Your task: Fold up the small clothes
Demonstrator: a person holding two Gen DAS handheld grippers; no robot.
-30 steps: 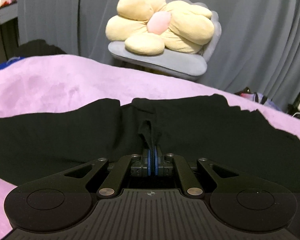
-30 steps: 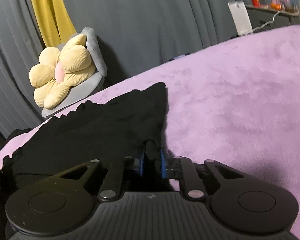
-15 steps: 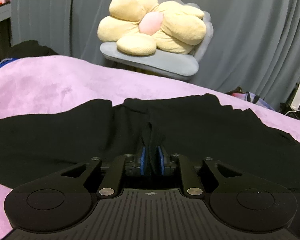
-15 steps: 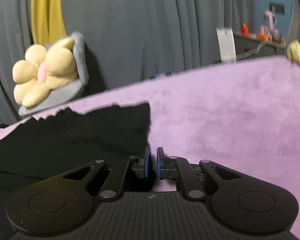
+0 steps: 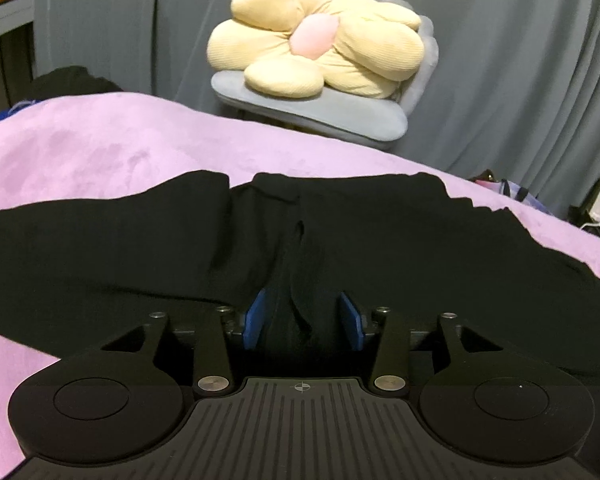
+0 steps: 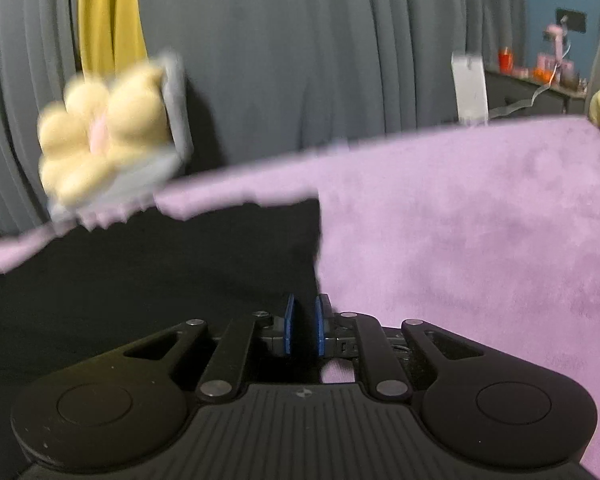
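Bare purple blanket (image 6: pixel 480 232) lies open right of the black garment (image 6: pixel 160 272); chair (image 5: pixel 320 112) stands beyond.

Black garment (image 5: pixel 380 248): matt, soft knit cloth. Purple blanket (image 5: pixel 100 156): plush, velvety pile. Flower cushion (image 5: pixel 316 56): ribbed corduroy-like fabric. Curtain (image 5: pixel 520 60): matt grey cloth. Left gripper (image 5: pixel 303 316): matt black plastic body, ridged, with smooth blue pads (image 5: pixel 256 316).

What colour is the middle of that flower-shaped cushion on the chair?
Pale pink, ringed by cream-yellow petals. The flower cushion shows best in the left wrist view.
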